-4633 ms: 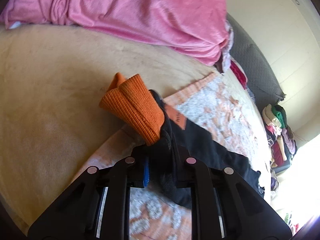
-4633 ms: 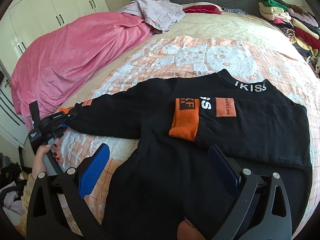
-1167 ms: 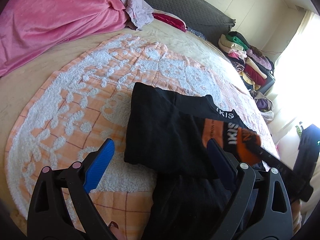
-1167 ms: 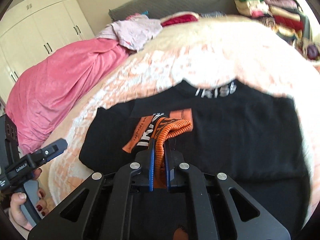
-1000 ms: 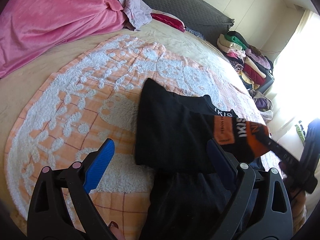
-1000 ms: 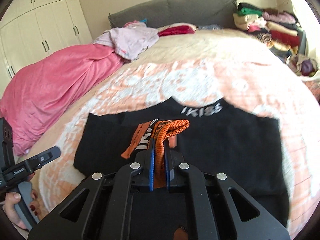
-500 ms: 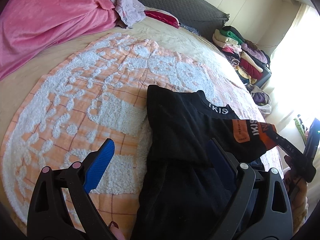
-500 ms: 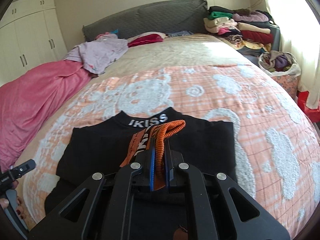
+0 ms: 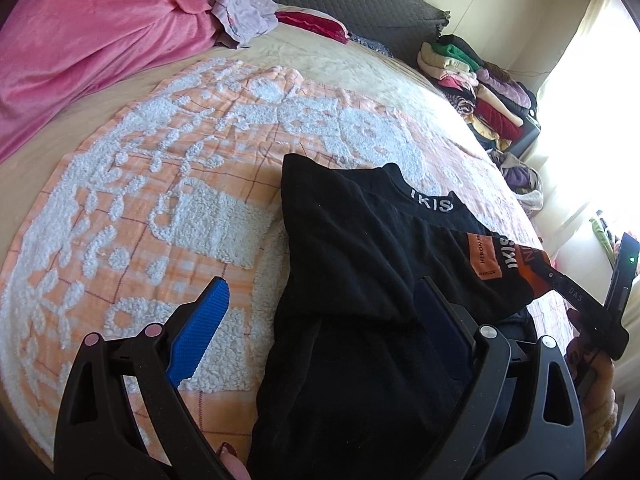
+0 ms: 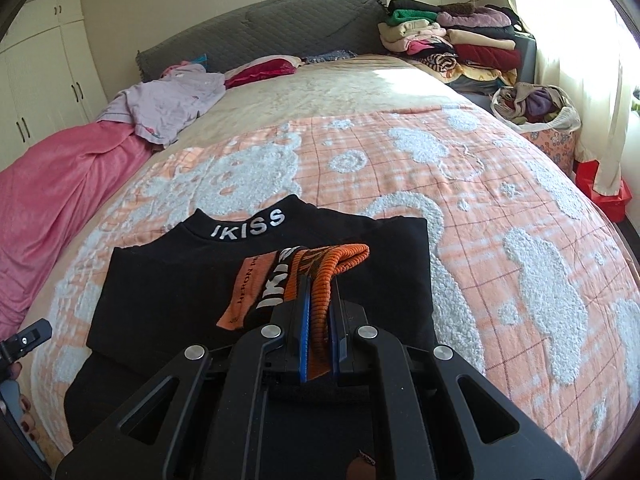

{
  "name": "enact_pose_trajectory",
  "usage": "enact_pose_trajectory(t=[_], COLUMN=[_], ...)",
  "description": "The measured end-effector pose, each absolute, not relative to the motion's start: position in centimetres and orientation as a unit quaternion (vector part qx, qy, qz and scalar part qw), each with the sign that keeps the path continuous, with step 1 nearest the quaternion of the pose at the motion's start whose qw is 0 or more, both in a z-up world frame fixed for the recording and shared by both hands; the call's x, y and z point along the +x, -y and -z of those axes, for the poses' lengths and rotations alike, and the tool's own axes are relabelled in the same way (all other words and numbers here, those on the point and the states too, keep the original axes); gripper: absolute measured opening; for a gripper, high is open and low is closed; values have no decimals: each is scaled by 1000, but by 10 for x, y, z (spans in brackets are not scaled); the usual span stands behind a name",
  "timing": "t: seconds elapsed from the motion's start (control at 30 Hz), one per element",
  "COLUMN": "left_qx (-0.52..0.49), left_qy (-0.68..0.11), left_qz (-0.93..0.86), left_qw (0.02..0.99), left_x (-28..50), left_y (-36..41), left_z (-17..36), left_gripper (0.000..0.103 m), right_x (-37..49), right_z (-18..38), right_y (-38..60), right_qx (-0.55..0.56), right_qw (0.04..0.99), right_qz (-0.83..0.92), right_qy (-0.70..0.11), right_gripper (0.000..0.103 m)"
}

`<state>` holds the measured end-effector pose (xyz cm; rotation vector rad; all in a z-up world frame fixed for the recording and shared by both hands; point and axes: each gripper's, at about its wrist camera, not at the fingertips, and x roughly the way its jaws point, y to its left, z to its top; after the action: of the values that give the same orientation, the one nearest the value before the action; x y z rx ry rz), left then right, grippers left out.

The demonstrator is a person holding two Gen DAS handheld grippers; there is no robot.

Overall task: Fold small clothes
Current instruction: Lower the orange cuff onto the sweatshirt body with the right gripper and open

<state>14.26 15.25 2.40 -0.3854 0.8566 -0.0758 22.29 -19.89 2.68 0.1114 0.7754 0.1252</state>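
My right hand-held gripper (image 10: 319, 312) is clenched on the orange cuff (image 10: 334, 270) above the black sweatshirt (image 10: 168, 292) lying on the bed just ahead, my left hand-held gripper (image 9: 320, 316) gapes empty, and tugging could drag the folded sleeve crooked.

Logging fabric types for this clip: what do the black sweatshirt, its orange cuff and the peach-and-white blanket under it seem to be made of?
The black sweatshirt with white collar lettering looks like matte, soft jersey knit, probably cotton. Its orange ribbed cuff, pinched in the right hand-held gripper, shows clear knit ridges, so rib knit. The peach-and-white blanket shows flat checked cloth with raised, curly white tufts, fleece or chenille.
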Motion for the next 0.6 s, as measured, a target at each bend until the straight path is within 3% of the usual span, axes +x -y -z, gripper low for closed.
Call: enact_pose_trajectory(t=[0.17, 0.47, 0.53, 0.6], left_qx=[-178, -155, -151, -143], left_qy=[-414, -422, -425, -428], left_qz=[41, 50, 60, 72], left_qw=[892, 892, 891, 889], left_x=[146, 152, 154, 157], left_y=[-147, -132, -127, -120], left_z=[-23, -19, -18, -19], left_gripper=[87, 86, 65, 53], right_x=[225, 221, 219, 218], right_z=[-18, -6, -4, -4], right_y=[205, 224, 224, 223], right_qx=[60, 83, 85, 87], right_qw=[916, 906, 904, 903], right_qz=[-47, -27, -27, -33], right_qy=[-393, -415, -418, -420], right_gripper=[10, 25, 26, 28])
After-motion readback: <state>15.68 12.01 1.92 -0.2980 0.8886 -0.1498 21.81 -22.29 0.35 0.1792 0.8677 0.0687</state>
